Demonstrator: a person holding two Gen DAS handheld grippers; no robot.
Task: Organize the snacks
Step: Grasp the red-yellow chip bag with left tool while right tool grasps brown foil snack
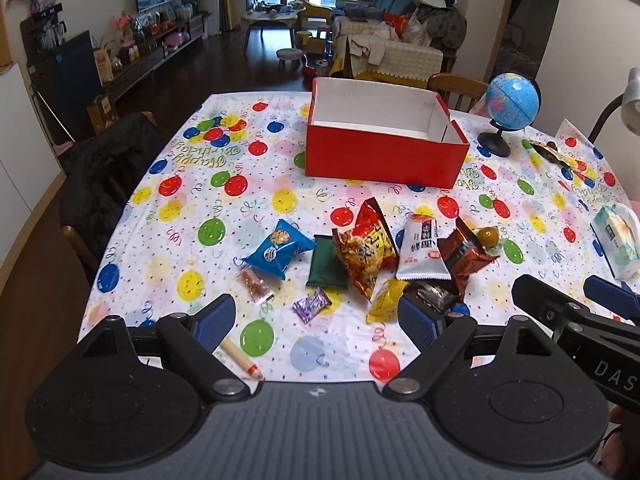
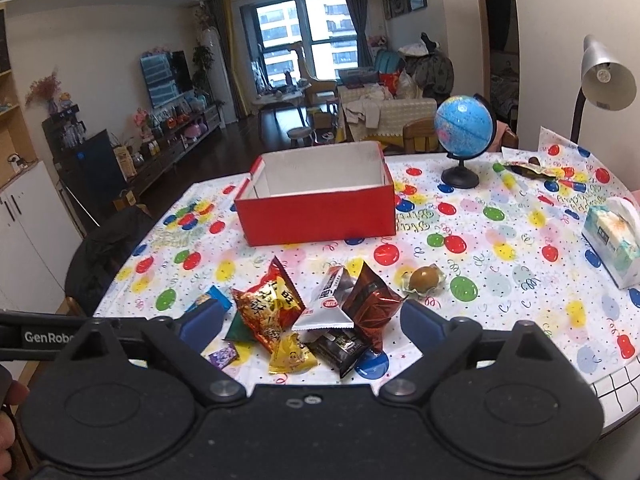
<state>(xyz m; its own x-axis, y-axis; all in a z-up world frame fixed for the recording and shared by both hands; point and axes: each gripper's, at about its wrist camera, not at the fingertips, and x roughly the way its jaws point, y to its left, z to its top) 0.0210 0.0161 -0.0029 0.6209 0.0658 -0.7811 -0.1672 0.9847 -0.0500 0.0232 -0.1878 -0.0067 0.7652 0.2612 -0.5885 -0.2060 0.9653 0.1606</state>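
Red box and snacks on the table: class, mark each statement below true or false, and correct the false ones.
1. The red box already holds snacks. False: only its bare white inside shows.
2. The globe stands upright on the table beside the box. True.
3. The blue packet lies inside the box. False: it lies on the tablecloth with the other snacks.
4. The left tongs are open and hold nothing. True.
5. The right tongs are clamped on the white packet. False: they are open, with nothing gripped.
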